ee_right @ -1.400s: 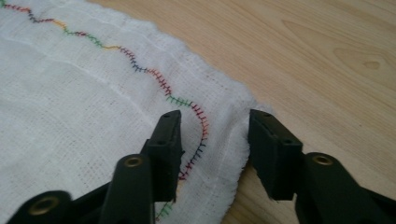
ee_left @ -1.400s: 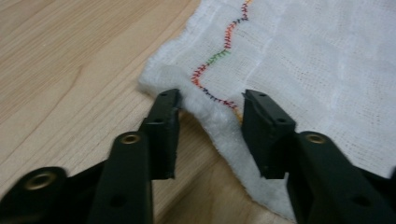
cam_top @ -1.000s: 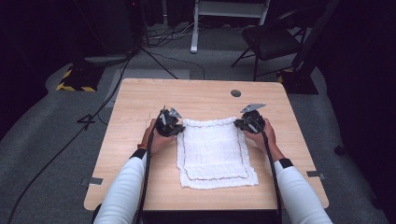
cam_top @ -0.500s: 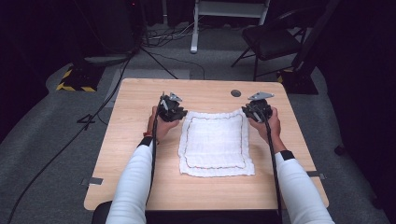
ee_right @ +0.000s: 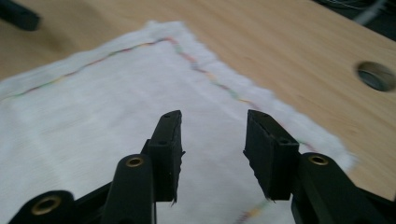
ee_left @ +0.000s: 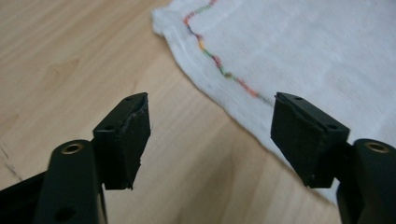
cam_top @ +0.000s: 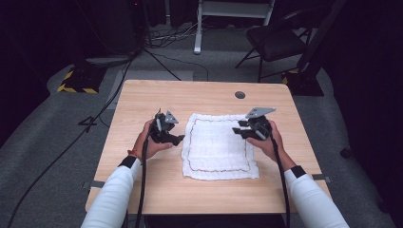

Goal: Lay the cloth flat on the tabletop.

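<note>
So we've got the white cloth [cam_top: 217,147] spread flat mid-counter [cam_top: 142,102], both claws empty: left claw [ee_left: 211,135] gaping wide at its edge, right claw [ee_right: 212,151] narrower above it. Probably regrasping corners next.

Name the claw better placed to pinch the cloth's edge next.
Left, probably. The left claw is open astride the cloth edge, one jaw over wood, one over fabric. The right claw is open over the cloth's inside.
</note>
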A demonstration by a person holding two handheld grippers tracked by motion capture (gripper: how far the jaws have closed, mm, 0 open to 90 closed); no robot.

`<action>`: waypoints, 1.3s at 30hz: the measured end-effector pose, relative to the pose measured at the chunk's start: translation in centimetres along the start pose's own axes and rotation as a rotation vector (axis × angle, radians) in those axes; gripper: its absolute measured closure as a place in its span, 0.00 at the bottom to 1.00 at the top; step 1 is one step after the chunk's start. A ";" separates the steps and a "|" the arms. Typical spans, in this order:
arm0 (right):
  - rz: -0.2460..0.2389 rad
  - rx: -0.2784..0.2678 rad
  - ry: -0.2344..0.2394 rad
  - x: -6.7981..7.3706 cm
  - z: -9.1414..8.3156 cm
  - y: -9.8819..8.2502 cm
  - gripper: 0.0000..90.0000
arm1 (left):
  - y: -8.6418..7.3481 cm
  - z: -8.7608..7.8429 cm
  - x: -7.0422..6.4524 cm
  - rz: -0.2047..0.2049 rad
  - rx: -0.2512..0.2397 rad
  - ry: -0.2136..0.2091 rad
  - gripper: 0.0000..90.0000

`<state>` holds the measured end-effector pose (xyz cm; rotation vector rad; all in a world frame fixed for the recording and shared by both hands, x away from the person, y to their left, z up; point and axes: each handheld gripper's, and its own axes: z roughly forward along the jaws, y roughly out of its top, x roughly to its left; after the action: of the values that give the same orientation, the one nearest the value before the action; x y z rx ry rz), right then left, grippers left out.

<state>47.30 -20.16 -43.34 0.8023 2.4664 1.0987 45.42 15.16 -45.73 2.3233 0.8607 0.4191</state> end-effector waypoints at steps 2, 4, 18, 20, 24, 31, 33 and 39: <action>-0.045 -0.004 0.053 2.2 0.3 0.1 0.62 | -0.9 -0.2 -0.5 0.002 0.008 -0.012 0.30; -0.084 -0.013 0.090 4.3 0.6 0.1 0.63 | -1.7 -0.4 -0.8 0.001 0.016 -0.004 0.30; -0.276 0.016 0.324 15.7 5.0 0.1 0.61 | -6.6 -1.6 -1.2 -0.064 0.025 -0.063 0.22; -0.281 0.027 0.336 16.5 5.7 0.1 0.61 | -6.9 -1.6 -1.1 -0.060 0.026 -0.041 0.23; -0.300 0.035 0.351 17.6 6.6 0.3 0.60 | -7.0 -1.3 -1.0 -0.055 0.033 -0.032 0.22; -0.302 0.058 0.317 17.9 7.8 0.2 0.63 | -6.8 -1.1 -0.8 -0.066 0.008 -0.015 0.21; -0.293 0.056 0.316 17.7 7.7 0.2 0.69 | -6.6 -0.9 -0.7 -0.079 0.000 -0.020 0.20; -0.279 0.049 0.272 17.5 7.8 0.1 0.91 | -5.1 0.1 -0.5 -0.099 -0.016 -0.014 0.20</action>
<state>37.42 -4.96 -49.41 0.3213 2.7314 1.1074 42.67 17.84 -49.18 2.2554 0.9576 0.3654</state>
